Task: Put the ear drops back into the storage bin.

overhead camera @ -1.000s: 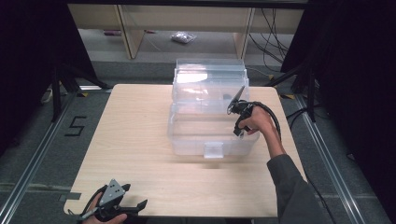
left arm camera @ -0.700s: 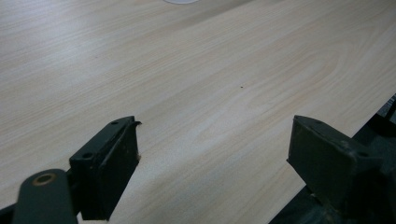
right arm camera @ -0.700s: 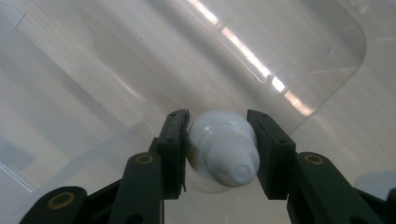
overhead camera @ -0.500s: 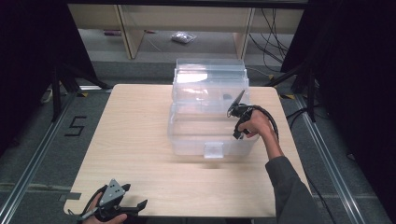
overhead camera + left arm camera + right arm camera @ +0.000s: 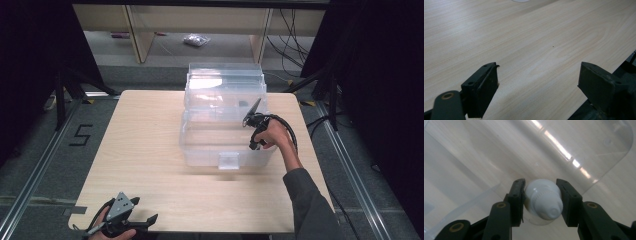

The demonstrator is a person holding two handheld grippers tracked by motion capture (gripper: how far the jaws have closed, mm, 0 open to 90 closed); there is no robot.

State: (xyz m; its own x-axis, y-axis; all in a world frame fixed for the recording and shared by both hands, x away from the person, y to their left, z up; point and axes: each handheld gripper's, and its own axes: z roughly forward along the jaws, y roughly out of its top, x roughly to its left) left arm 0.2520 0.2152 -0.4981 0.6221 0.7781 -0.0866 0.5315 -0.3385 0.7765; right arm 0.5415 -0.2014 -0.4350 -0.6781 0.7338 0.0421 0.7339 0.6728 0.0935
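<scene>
Right gripper (image 5: 541, 195) clamped on white cap (image 5: 543, 200) between its jaws, inside clear bin (image 5: 200, 145).

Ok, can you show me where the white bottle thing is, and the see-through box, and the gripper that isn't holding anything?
white bottle (image 5: 543, 202): right gripper view, on its ridged cap.
clear box (image 5: 200, 142): high view, on its front wall.
left gripper (image 5: 145, 221): high view, midway between its open jaws.

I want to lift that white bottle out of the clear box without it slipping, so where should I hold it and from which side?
Grip the white bottle at the ribbed band below its rounded cap, where the right gripper already clamps it. Come from above, through the open top of the clear box, since the walls block sideways approaches. The cap probably widens above the band, which should help stop slipping.
</scene>
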